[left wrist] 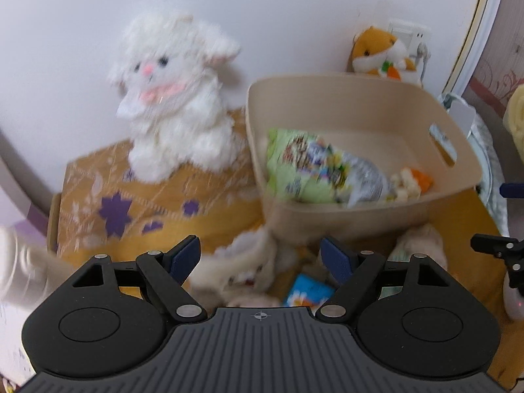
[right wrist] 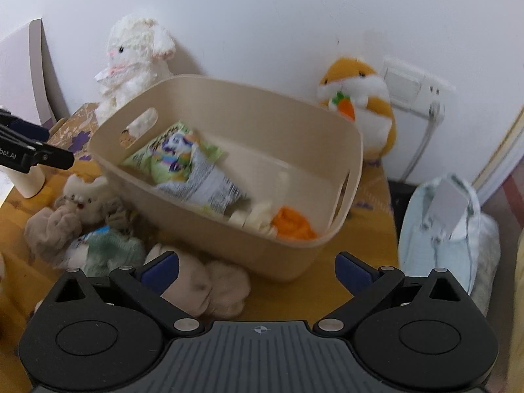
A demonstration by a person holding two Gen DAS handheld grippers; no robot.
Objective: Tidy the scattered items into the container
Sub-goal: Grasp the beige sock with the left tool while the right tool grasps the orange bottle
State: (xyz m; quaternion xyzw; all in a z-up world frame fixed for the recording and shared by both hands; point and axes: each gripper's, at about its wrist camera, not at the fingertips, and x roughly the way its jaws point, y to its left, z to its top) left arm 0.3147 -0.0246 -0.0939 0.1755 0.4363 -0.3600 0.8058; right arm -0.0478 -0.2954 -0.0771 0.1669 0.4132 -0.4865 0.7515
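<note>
In bin point(right wrist: 344, 150): snack bag point(right wrist: 183, 163); both tools point(left wrist: 260, 258) point(right wrist: 257, 270) agape, empty.

So there's a fluffy white lamb plush point(right wrist: 134, 62) sitting upright against the white wall point(right wrist: 262, 16), on the yellow flower-patterned table point(left wrist: 137, 203); an orange hamster plush point(right wrist: 360, 98) hugging a carrot stands near a wall socket point(right wrist: 412, 88) with a cable plugged in; pale blue bag point(right wrist: 439, 229) off the table's edge.
</note>
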